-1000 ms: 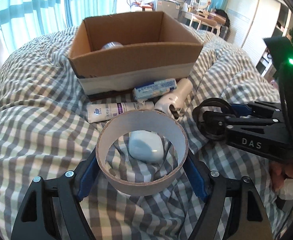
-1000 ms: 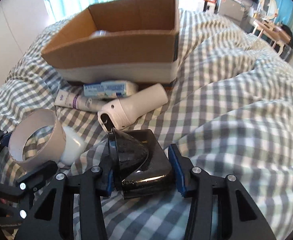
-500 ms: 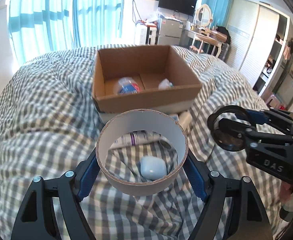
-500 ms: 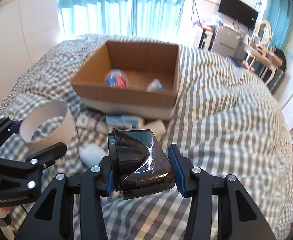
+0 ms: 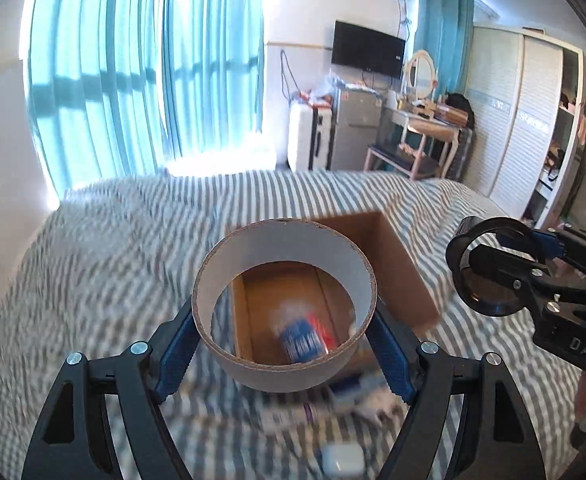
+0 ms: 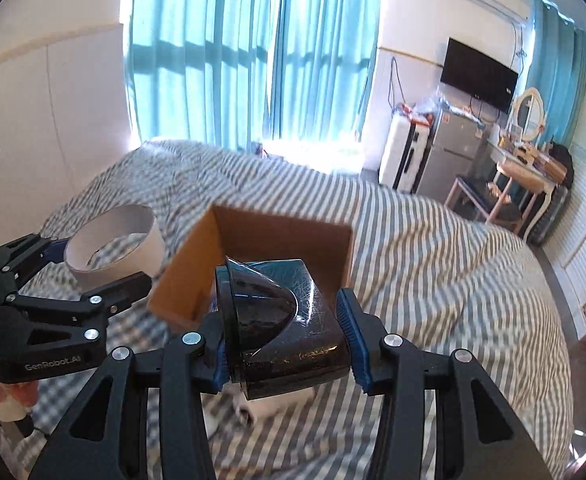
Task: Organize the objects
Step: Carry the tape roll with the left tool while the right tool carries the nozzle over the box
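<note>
We hold both grippers in the air above a bed with a grey and white checked cover [image 5: 105, 264]. On the cover stands one open cardboard box [image 6: 293, 236], and it lies directly in front of both grippers. Behind the bed we see blue curtains [image 5: 141, 80], a black television [image 5: 369, 49] on the wall, a dressing table with an oval mirror [image 5: 419, 74] and a white wardrobe [image 5: 509, 120].

Our left gripper [image 5: 285, 338] pinches one cardboard tape core [image 5: 281, 252], a wide ring, grey-white inside with a brown edge. It hangs over the near side of the box. Through the ring we see the box floor with one blurred item in blue, red and white [image 5: 303, 330].

Our right gripper [image 6: 285, 342] is pressed on one black glossy object [image 6: 281, 320] with a rounded cone front and a square scratched body. It hides part of the box.

Below the ring, on the cover, lie several blurred small items, among them one white rounded case [image 5: 343, 460]; the others we cannot name.
</note>
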The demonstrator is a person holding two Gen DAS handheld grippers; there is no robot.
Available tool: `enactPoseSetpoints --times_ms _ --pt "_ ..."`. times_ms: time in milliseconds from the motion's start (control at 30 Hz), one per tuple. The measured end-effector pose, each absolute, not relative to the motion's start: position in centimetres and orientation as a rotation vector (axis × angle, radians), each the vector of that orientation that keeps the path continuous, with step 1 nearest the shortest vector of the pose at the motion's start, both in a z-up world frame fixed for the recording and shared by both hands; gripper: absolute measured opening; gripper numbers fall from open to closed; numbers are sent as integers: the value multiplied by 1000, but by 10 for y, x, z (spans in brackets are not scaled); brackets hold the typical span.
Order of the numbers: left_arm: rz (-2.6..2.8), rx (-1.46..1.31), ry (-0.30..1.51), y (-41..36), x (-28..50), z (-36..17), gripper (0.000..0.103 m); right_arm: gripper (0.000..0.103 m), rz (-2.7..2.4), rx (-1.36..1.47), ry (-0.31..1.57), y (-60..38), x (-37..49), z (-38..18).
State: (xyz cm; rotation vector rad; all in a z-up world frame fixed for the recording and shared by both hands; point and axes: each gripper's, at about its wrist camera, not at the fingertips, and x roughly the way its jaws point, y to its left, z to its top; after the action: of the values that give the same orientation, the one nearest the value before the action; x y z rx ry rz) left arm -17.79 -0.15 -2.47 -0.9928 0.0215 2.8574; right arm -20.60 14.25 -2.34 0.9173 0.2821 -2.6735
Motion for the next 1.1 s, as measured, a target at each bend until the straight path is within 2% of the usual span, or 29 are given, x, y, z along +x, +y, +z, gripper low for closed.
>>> enactPoseSetpoints --times_ms 267,433,533,1100 --pt "2874 -978 74 9 -247 -35 81 46 -2677 932 222 134 -281 -30" --pt "2827 -1110 20 8 -280 -76 81 46 -2660 1013 166 132 -323 -69" --pt "2795 -1141 47 8 -286 -95 81 46 -2622 1074 146 132 -337 -95" --pt "2741 -1235 89 18 -297 -126 81 46 -2592 1131 126 135 -347 -123"
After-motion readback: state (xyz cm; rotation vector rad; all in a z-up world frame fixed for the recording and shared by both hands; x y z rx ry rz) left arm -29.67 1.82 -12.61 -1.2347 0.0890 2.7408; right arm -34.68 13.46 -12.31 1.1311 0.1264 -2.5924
